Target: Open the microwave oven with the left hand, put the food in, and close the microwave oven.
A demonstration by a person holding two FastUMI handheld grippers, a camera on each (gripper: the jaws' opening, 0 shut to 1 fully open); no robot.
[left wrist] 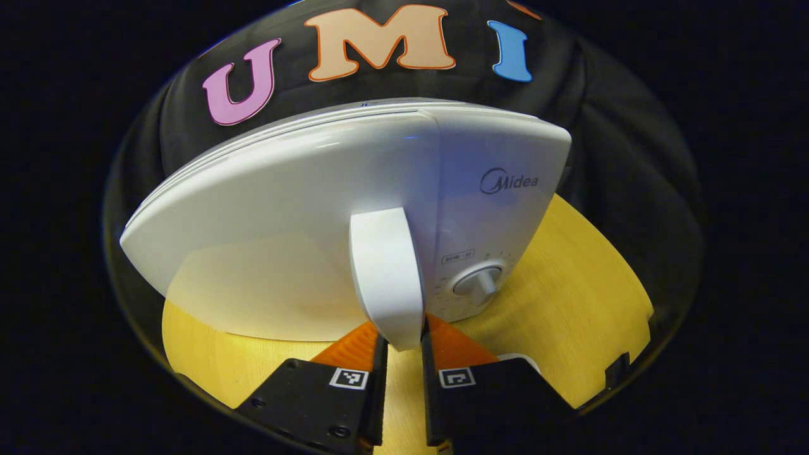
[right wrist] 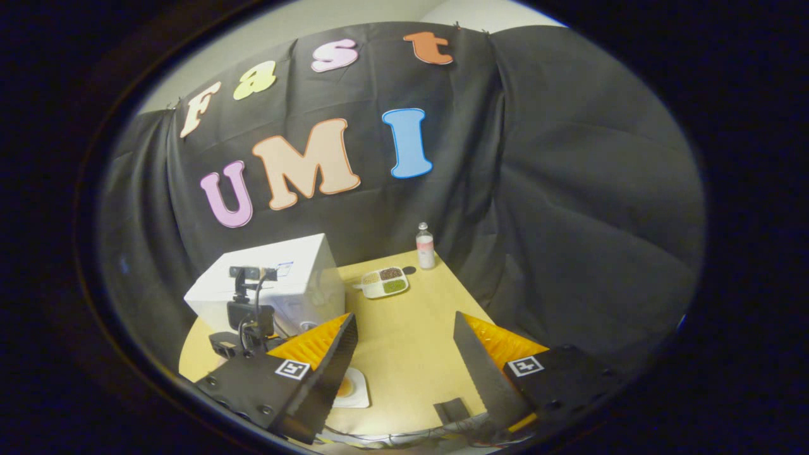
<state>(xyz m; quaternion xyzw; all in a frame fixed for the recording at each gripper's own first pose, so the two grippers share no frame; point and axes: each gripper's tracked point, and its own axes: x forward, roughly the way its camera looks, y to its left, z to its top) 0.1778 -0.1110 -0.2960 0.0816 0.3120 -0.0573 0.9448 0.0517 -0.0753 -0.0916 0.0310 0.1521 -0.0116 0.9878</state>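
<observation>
Our left gripper [left wrist: 404,344] pinches the microwave's door handle [left wrist: 387,278] at 6 o'clock; we should pull along the hinge arc. Right gripper [right wrist: 404,354] gapes, holding nothing.

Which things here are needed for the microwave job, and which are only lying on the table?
For the job:
microwave
door handle
left gripper
right gripper
plate of food

Just lying about:
divided tray
bottle

Staged demo booth, not real kitchen: black cloth wall [right wrist: 569,208], wood table [right wrist: 404,354] w/ microwave [right wrist: 278,278].
</observation>
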